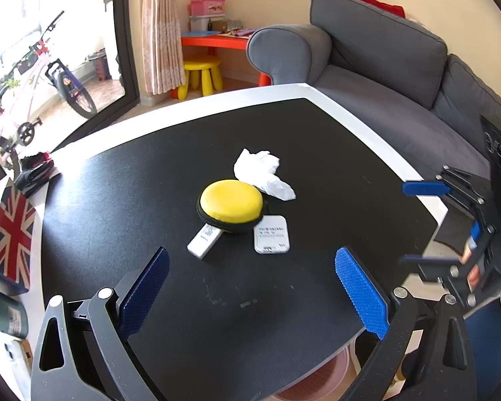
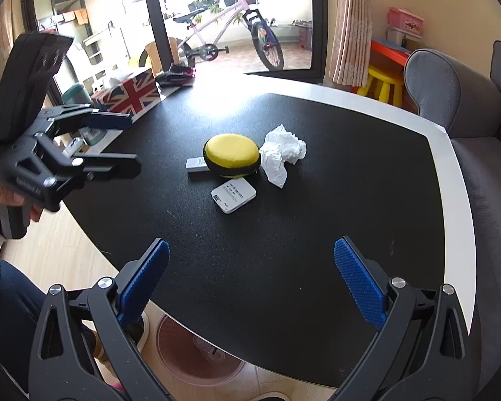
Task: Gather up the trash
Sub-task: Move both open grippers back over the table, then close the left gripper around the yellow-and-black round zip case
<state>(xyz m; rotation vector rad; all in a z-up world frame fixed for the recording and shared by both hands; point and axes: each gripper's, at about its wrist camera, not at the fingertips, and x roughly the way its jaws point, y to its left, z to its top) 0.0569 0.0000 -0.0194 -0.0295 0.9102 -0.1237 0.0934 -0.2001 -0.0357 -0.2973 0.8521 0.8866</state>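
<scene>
Black table [image 1: 117, 200]: crumpled tissue [image 1: 262, 173] touching yellow case [image 1: 231, 205]; both hand-held grippers spread.

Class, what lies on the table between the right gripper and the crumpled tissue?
In the right wrist view, right gripper, crumpled tissue: only bare black table.

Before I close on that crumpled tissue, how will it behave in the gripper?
The crumpled tissue looks soft and light, so it will probably squash flat and lift easily. It lies against the yellow round case, so a push may nudge that too.

Bright window [image 2: 237, 16] daylight, glare across table [image 2: 217, 93], fisheye-warped edges.
</scene>
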